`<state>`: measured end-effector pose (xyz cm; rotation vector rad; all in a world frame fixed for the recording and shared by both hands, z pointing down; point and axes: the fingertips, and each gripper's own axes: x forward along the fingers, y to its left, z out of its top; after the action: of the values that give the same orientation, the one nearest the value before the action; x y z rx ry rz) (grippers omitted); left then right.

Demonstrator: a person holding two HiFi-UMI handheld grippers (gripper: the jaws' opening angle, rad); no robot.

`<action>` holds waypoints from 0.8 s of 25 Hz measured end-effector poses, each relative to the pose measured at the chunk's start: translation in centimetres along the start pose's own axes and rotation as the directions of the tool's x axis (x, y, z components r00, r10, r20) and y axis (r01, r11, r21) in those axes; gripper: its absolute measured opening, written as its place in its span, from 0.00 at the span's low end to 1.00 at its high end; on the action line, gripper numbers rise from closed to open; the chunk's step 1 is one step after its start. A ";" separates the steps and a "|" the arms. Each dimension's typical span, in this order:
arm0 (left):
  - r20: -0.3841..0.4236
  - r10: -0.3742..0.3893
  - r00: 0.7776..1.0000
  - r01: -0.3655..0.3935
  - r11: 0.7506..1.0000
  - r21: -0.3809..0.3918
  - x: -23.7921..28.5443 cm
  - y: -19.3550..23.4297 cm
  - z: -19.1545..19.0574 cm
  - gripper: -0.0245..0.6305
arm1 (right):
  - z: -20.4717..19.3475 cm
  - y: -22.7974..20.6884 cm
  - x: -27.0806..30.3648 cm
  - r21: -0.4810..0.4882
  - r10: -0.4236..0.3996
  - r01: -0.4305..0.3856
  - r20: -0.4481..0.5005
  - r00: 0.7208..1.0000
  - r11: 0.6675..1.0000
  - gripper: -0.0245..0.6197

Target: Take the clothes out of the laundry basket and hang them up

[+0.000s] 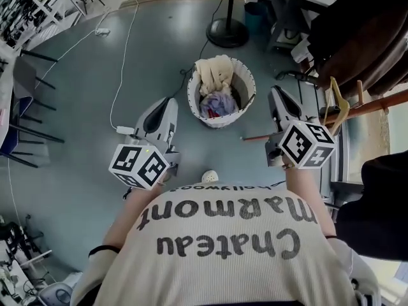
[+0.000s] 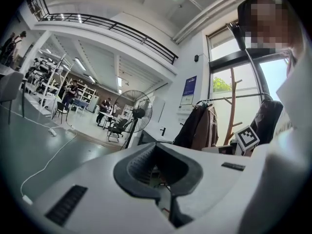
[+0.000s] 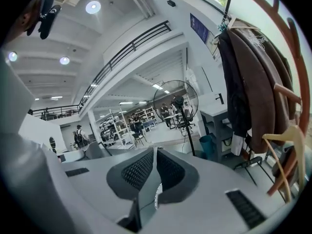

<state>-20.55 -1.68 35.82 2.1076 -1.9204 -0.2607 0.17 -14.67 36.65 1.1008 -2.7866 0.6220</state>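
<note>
The white wicker laundry basket (image 1: 194, 104) stands on the grey floor just ahead of me, between the two grippers. A beige garment (image 1: 213, 74) drapes over its far rim and a blue-purple garment (image 1: 217, 104) lies inside. My left gripper (image 1: 171, 101) hangs to the left of the basket, jaws shut with nothing between them (image 2: 157, 147). My right gripper (image 1: 275, 93) hangs to the basket's right, also shut and empty (image 3: 154, 150). Neither touches the clothes. A pale wooden hanger (image 1: 338, 107) hangs on the wooden rack (image 1: 376, 104) at the right.
Dark coats (image 1: 357, 30) hang on the rack, also seen in the right gripper view (image 3: 248, 82). A standing fan's round base (image 1: 227, 32) sits behind the basket. A white cable (image 1: 121, 62) runs across the floor at left. Desks and chairs line the far left.
</note>
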 end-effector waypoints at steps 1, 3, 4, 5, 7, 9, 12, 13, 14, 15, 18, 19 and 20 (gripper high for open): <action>-0.011 0.003 1.000 -0.003 1.000 -0.017 0.4 0.8 -0.5 0.05 | -0.7 -0.1 0.8 0.009 0.000 0.000 -0.013 1.000 1.000 0.11; -0.045 0.015 0.999 -0.017 0.998 -0.057 1.1 2.2 -2.1 0.05 | -2.6 -0.5 1.9 0.037 -0.003 0.004 -0.043 0.999 0.999 0.11; -0.064 0.022 0.998 -0.026 0.997 -0.074 1.5 2.8 -3.0 0.05 | -3.6 -0.8 2.4 0.054 -0.005 0.008 -0.058 0.998 0.999 0.11; -0.082 0.028 0.996 -0.035 0.996 -0.087 1.9 3.3 -3.9 0.05 | -4.5 -1.2 2.9 0.072 -0.006 0.012 -0.074 0.997 0.997 0.11; -0.111 0.036 0.993 -0.048 0.993 -0.106 2.5 4.3 -5.6 0.05 | -6.3 -2.0 4.0 0.109 -0.007 0.018 -0.108 0.994 0.994 0.11; -0.134 0.037 0.990 -0.053 0.991 -0.120 2.8 5.0 -7.2 0.05 | -8.0 -2.5 4.7 0.135 -0.008 0.028 -0.148 0.989 0.990 0.11; -0.142 0.031 0.989 -0.049 0.991 -0.125 3.6 5.7 -9.1 0.05 | -10.1 -3.4 6.0 0.145 0.000 0.031 -0.206 0.978 0.989 0.11; -0.133 0.029 0.991 -0.047 0.990 -0.132 4.2 6.0 -9.4 0.05 | -10.4 -3.8 6.7 0.141 0.004 0.027 -0.221 0.975 0.990 0.11; -0.123 0.028 0.992 -0.046 0.988 -0.145 4.8 6.3 -9.7 0.05 | -10.7 -4.3 7.3 0.137 0.010 0.023 -0.234 0.972 0.990 0.11; -0.114 0.032 0.993 -0.050 0.985 -0.162 5.4 6.6 -9.8 0.05 | -10.8 -4.8 8.0 0.134 0.016 0.018 -0.246 0.969 0.991 0.11; -0.112 0.070 0.991 -0.091 0.977 -0.195 7.5 7.8 -10.0 0.05 | -11.0 -6.2 10.5 0.127 0.034 0.003 -0.289 0.957 0.992 0.11; -0.115 0.085 0.990 -0.107 0.975 -0.197 8.4 8.3 -9.9 0.05 | -10.9 -6.6 11.4 0.128 0.042 -0.004 -0.300 0.953 0.992 0.11; -0.120 0.098 0.988 -0.120 0.973 -0.195 9.4 8.7 -9.9 0.05 | -10.7 -7.0 12.5 0.130 0.053 -0.013 -0.309 0.950 0.991 0.11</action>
<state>-24.70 -10.85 48.50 1.8414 -1.8550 -0.2969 -5.10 -22.96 51.51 0.8855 -2.5270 0.9018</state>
